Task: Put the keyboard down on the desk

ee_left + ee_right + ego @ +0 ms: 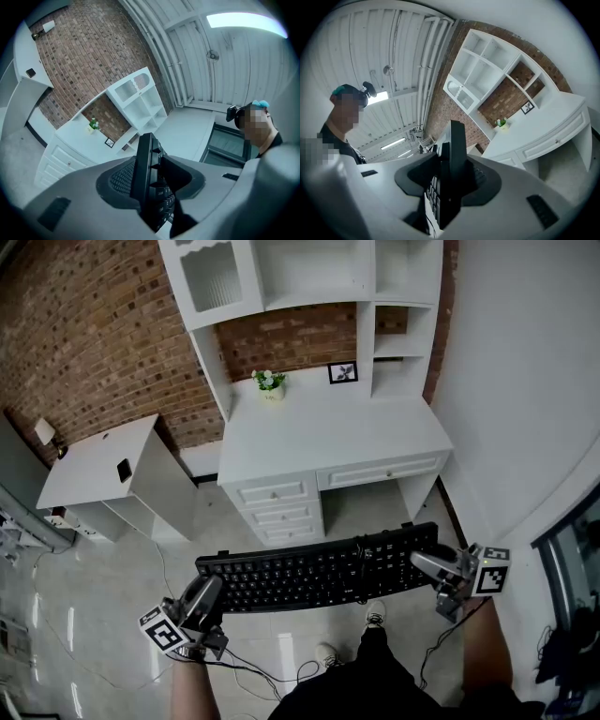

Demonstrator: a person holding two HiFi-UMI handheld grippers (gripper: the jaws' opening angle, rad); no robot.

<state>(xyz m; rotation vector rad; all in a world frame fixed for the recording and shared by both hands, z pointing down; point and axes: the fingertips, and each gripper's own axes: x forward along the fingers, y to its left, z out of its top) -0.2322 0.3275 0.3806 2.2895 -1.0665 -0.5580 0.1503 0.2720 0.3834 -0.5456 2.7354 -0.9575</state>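
A small potted plant and a framed picture stand near each other before the brick wall (a white cabinet stands further left).

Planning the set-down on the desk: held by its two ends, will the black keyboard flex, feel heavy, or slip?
Probably stiff: the keyboard spans from the left gripper to the right gripper with no obvious sag. Likely light for its length, since it looks thin edge-on. It might pivot or slip, as each gripper clamps only a narrow end.

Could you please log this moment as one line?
phase: carry | keyboard: in air, short of desk | left gripper: shut on keyboard | right gripper: shut on keyboard
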